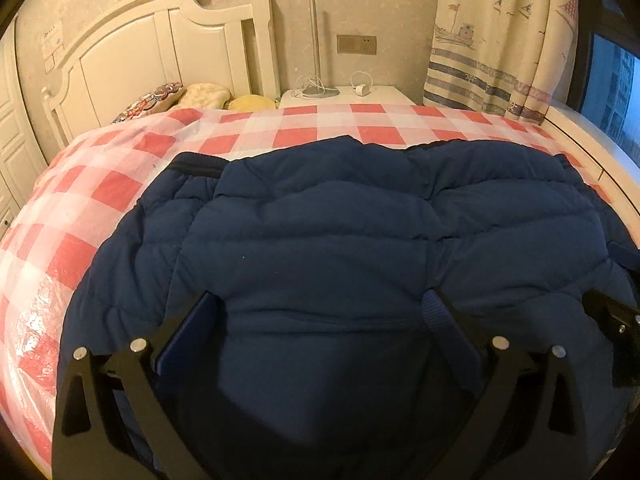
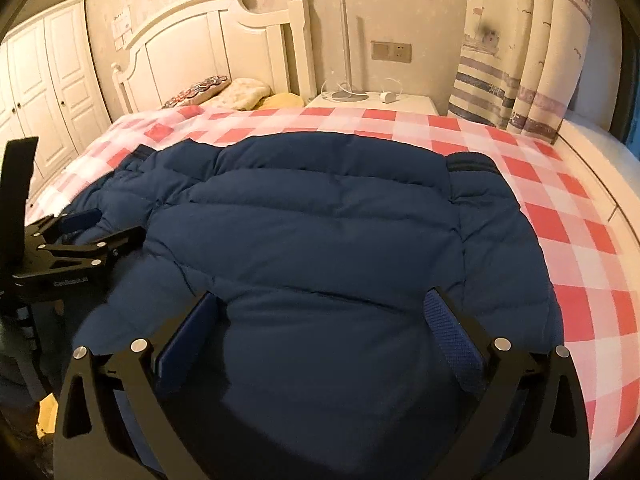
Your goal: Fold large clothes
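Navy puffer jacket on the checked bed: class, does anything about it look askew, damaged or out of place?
Nothing stands out. The navy puffer jacket lies spread flat on the red-and-white checked bedcover, with no tear or spill visible. Both grippers, left and right, hang open over it.

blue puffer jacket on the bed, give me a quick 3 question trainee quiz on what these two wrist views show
1. True or false: the blue puffer jacket lies on a red and white checked cover.
2. Multiple choice: the right gripper is A) shut on a sleeve, B) open above the jacket, C) out of view.
3. Fill in: in the right wrist view, the left gripper appears at the picture's ____ edge.

Key: 1 true. 2 B: its pads stand wide apart with only jacket fabric seen beyond them. 3 left.
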### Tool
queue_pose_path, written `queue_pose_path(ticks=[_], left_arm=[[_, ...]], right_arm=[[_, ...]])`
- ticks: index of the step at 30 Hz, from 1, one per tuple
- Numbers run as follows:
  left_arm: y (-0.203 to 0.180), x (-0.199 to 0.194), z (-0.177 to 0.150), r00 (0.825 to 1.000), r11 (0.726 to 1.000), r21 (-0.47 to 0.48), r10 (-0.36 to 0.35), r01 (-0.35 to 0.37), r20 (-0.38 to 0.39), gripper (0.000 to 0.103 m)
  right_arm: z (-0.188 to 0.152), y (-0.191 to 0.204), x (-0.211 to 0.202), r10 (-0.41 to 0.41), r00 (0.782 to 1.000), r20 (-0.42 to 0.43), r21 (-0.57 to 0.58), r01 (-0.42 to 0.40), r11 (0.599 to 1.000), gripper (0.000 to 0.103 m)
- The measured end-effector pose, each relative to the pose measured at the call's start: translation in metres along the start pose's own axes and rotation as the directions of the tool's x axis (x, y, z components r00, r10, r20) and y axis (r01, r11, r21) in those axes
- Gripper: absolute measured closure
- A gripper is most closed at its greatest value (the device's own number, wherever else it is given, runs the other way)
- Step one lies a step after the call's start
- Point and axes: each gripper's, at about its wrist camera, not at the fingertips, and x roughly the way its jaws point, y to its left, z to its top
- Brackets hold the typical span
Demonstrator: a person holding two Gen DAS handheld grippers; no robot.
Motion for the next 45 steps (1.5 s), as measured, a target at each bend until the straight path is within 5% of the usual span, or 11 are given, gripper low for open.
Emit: queue_pose_path(ticks=[5,9,13,16,17,21,23,27,34,40,45], left_arm=[[0.037,-0.039,-0.011,0.999,0.992,-0.116,-0.039,0.04,0.015,0.002],[0.076,-0.044,-0.035,0.995,0.986,-0.134,0.1,-0.103,-0.026,0.002],[0.091,-0.043,-0.055,0.996,0.989,-0.12,0.092,-0.091,0.004,0.002],[0.083,-0.053,-0.051,0.991,0.981,-0.136,0.136,-0.137,-0.02,0.005],[0.075,-0.066,-0.05,0.995,0.986,-0.141,0.095,-0.093,0.011,0.005],[0.021,-0.094,-0.055,0.993,0.998,0.003,0.063,-0.064,0.1,0.003],[-0.008,-0.084,-0.065,0.996,0.993,0.097,0.055,-0.061,0.066,0.002],[-0.013,-0.062,-0.081,0.995,0.992,0.099,0.069,-0.076,0.07,0.002],[0.008,-0.074,-0.083,0.999,0.998,0.058,0.02,-0.022,0.041,0.002],[0.071,-0.089,-0.104,0.995,0.993,-0.083,0.089,-0.085,0.045,0.002],[0.081,-0.084,-0.118,0.993,0.992,-0.061,0.111,-0.108,0.047,0.002]], right_arm=[[-0.006,-0.017,-0.033,-0.036,0.999,0.022,0.051,0.035,0.998,0.005],[-0.026,-0.056,-0.042,-0.081,0.997,-0.001,0.132,0.08,0.988,0.005],[-0.048,-0.076,-0.037,-0.018,1.0,0.013,0.206,0.014,0.979,0.005],[-0.039,-0.058,-0.046,-0.136,0.991,-0.018,0.176,0.137,0.975,0.005],[-0.035,-0.044,-0.054,-0.156,0.988,0.003,0.139,0.154,0.978,0.005],[-0.039,0.03,-0.074,-0.051,0.997,0.061,-0.064,0.055,0.996,0.005],[-0.049,0.061,-0.065,-0.011,0.999,0.03,-0.162,0.015,0.987,0.005],[-0.071,0.084,-0.039,-0.071,0.996,0.046,-0.257,0.081,0.963,0.004],[-0.066,0.076,-0.053,-0.057,0.998,0.013,-0.248,0.059,0.967,0.005],[-0.081,0.013,-0.08,-0.12,0.992,0.04,-0.107,0.123,0.987,0.005],[-0.104,-0.019,-0.075,-0.05,0.998,0.044,-0.016,0.051,0.999,0.004]])
